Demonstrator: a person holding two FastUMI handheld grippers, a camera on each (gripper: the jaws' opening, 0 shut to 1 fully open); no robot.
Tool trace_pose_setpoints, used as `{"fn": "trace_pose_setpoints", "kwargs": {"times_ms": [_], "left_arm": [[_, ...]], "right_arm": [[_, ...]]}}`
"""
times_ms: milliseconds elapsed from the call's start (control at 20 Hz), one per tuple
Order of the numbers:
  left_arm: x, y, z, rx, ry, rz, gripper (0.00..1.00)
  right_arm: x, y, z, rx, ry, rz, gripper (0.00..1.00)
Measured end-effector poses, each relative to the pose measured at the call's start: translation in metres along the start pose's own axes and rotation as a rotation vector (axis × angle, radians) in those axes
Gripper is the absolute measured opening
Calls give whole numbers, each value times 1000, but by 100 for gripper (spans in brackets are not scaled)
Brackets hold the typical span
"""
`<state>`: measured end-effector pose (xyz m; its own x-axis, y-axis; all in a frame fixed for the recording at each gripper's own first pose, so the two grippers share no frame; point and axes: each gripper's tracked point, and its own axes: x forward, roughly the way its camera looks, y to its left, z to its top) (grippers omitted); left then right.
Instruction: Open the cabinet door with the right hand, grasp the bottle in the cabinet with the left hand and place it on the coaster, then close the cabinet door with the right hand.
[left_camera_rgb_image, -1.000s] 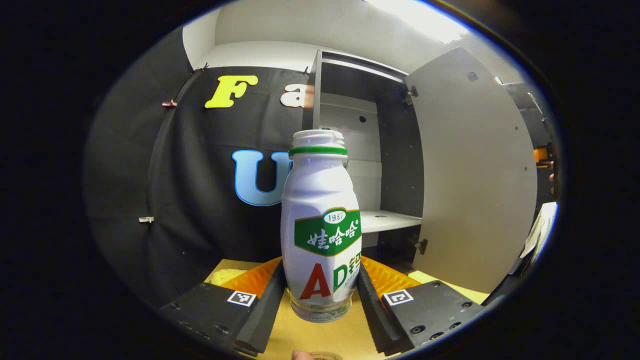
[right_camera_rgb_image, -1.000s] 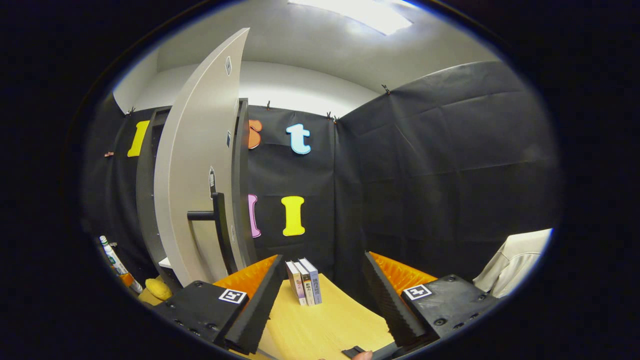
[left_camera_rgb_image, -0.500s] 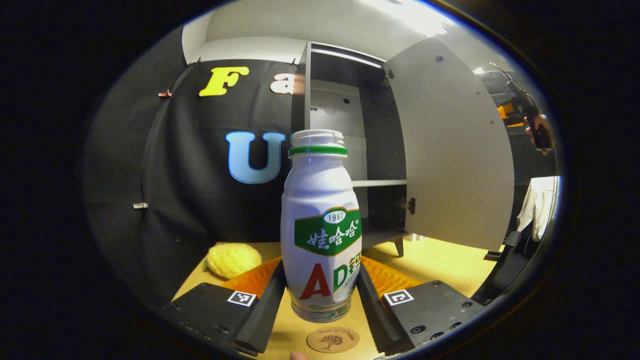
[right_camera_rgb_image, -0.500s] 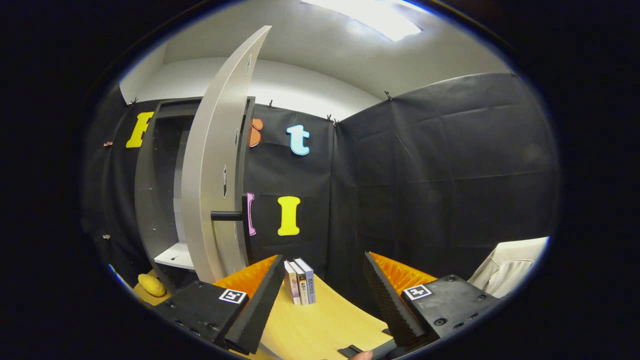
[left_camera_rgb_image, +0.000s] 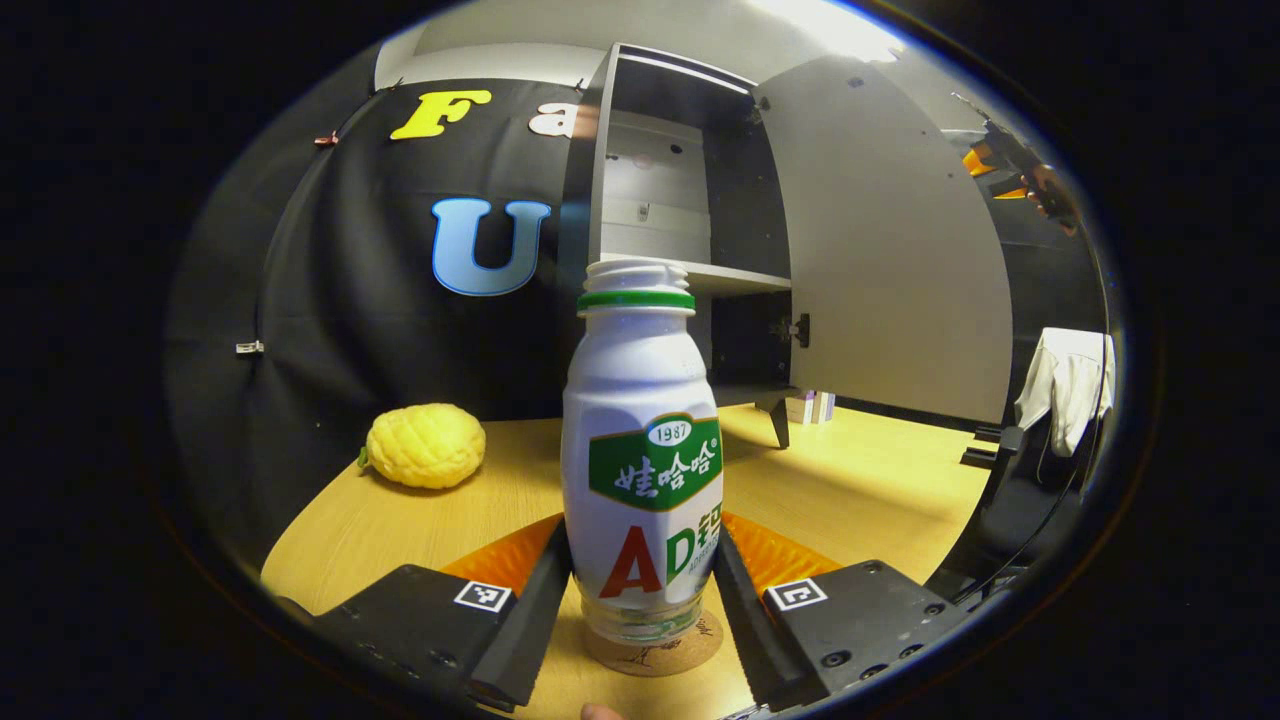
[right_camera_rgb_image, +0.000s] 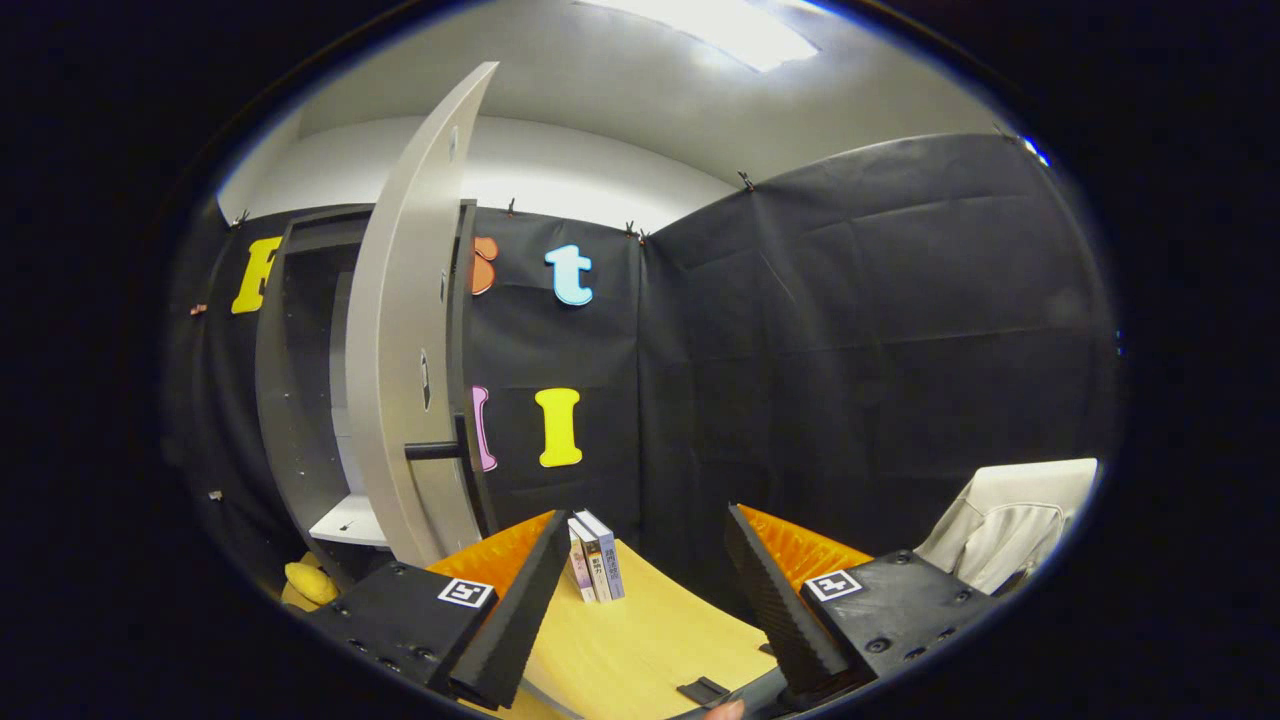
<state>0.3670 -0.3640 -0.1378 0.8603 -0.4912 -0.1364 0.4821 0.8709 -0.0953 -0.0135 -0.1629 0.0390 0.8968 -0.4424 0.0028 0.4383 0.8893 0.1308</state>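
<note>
Bottle (left_camera_rgb_image: 641, 450), white with a green neck ring and no cap, stands upright between the fingers of my left gripper (left_camera_rgb_image: 640, 610), which press on its lower sides. Its clear base sits over the round cork coaster (left_camera_rgb_image: 655, 645) on the near edge of the wooden table (left_camera_rgb_image: 850, 490); I cannot tell whether the base touches the coaster or hangs just above it.

Beyond the bottle, one grey cabinet (left_camera_rgb_image: 680, 220) stands at the far side of the table on short legs, its one door (left_camera_rgb_image: 885, 240) swung wide open to the right. I count one shelf board inside, bare where it shows. To the far left lies one bumpy yellow fruit (left_camera_rgb_image: 425, 446), well apart from the bottle. Nothing stands between the bottle and the cabinet.

My right gripper (right_camera_rgb_image: 640, 600) has its fingers spread apart with nothing between them, and it hovers over the table to the right of the door (right_camera_rgb_image: 405, 340), clear of the dark handle bar (right_camera_rgb_image: 440, 450). Three books (right_camera_rgb_image: 595, 556) stand upright together just beyond its fingers, against the black cloth wall. One pale garment (right_camera_rgb_image: 1010, 515) hangs at the far right. The yellow fruit (right_camera_rgb_image: 308, 583) peeps out low on the left.
</note>
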Motion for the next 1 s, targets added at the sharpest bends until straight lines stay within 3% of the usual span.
{"fn": "trace_pose_setpoints", "kwargs": {"times_ms": [350,700,900,1000], "left_arm": [[6,-3,-19,1,8,-13,79],[10,-2,-25,2,19,-7,81],[8,-9,-22,4,34,-18,94],[5,-15,-22,17,41,-18,95]], "right_arm": [[-14,-42,-6,27,48,-83,97],[-17,-52,-14,13,71,-82,97],[-14,-43,-18,-8,73,-59,98],[-11,-36,-21,-26,76,-40,98]]}}
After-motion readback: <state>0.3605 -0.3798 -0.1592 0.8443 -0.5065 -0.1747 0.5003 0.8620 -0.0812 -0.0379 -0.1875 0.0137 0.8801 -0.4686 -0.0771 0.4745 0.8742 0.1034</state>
